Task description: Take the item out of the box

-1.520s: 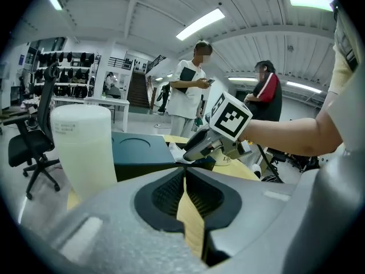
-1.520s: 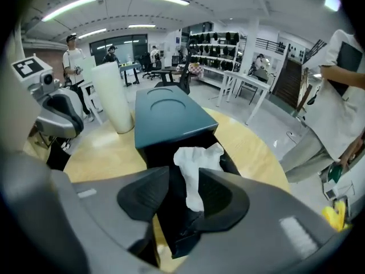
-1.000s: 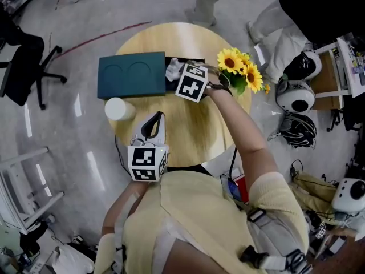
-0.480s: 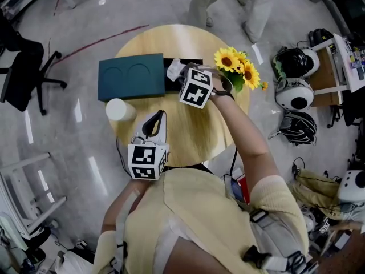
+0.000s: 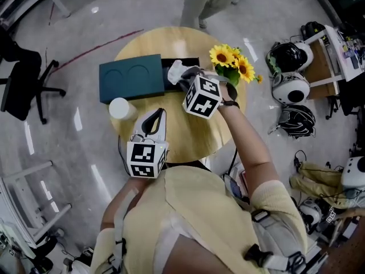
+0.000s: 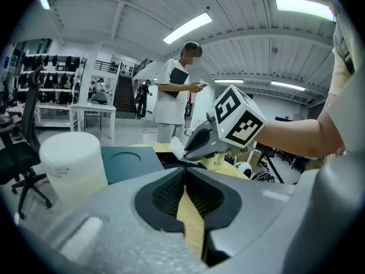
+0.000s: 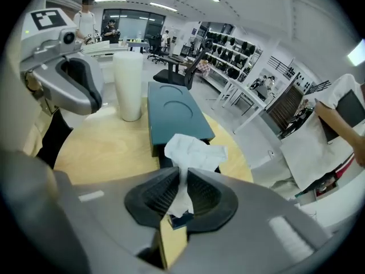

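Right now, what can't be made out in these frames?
- Inside of teal box: head view, white paper and right tongs cover the opening; right gripper view, the tongs' body blocks it.
- What the sunflowers stand in: head view, blooms cover it.
- Print on white cylinder: left gripper view, too small.

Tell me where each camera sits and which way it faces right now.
Head view: on the person's head, looking steeply down on the table; shows the torso, left gripper and right gripper.
Left gripper view: rides the left gripper over the table, facing across it at the box and cylinder; own jaws together, empty.
Right gripper view: rides the right gripper, facing along the box; own jaws shut on the tissue.
Shared: each gripper view shows the other gripper, the box and the cylinder.
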Motion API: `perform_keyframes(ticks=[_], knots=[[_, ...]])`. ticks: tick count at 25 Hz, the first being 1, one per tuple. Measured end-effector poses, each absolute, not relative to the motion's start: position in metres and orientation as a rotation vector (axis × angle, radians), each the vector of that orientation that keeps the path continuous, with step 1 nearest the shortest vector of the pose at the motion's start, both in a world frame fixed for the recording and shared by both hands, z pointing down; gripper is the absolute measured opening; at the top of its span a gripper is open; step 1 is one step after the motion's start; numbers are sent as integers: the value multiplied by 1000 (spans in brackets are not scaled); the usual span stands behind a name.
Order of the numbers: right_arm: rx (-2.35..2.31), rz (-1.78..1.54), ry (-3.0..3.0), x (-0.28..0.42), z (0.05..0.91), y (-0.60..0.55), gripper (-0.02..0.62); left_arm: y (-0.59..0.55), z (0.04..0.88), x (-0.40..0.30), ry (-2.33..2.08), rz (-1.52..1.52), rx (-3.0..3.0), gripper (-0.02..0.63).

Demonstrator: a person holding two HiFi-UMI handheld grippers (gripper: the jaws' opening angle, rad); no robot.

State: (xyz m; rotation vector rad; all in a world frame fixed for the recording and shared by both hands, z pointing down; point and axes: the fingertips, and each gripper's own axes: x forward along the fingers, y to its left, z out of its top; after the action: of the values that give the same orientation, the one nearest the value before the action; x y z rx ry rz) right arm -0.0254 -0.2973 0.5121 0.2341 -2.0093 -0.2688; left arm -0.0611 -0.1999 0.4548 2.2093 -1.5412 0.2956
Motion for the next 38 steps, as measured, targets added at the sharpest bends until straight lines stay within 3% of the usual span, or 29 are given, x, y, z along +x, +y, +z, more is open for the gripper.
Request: perform_keyframes(ticks=[38], knots=[[580, -88, -2131, 7, 458, -191, 52, -153, 438, -101, -1496, 354, 2295, 6]])
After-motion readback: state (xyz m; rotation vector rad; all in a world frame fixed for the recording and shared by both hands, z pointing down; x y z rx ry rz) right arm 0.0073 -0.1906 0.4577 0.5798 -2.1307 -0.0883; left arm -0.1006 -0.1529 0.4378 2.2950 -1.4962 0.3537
